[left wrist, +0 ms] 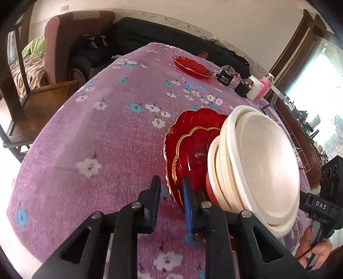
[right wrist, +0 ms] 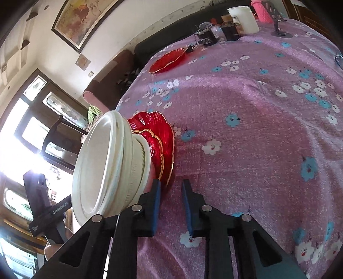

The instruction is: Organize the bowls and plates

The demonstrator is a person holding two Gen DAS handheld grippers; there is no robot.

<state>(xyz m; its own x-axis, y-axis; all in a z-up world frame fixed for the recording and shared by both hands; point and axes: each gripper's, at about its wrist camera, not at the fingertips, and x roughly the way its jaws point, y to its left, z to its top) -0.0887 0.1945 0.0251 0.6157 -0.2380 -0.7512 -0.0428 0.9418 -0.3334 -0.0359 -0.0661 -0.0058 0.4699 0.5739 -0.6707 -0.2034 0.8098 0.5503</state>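
Plates and bowls stand as one stack on the purple flowered tablecloth [left wrist: 96, 128]: two red plates [left wrist: 188, 154] with gold scalloped rims at the bottom, the smaller on the larger, and nested white bowls [left wrist: 268, 167] on top of them.

The left gripper [left wrist: 171, 191] reaches the stack right at its fingertips. Its jaws are narrow, with the rim of the lower plate between them; the blue pad of its right-hand finger lies over the plates, and the other finger sits on the cloth side of the rim (a thin sliver of cloth shows there). The bowls rise just beyond and to the right of it.

The right gripper [right wrist: 170, 191] meets the stack from the opposite side. Its jaws are narrow too. The plate rim comes in only at the tips, against its left-hand finger, and cloth shows through the rest of the gap, so I cannot tell whether both pads press on the rim.

Well ahead of both grippers, a third red dish [right wrist: 169, 60] lies alone. Beyond it are a white cup [right wrist: 244, 19], a pink container [right wrist: 263, 10] and some small dark items.
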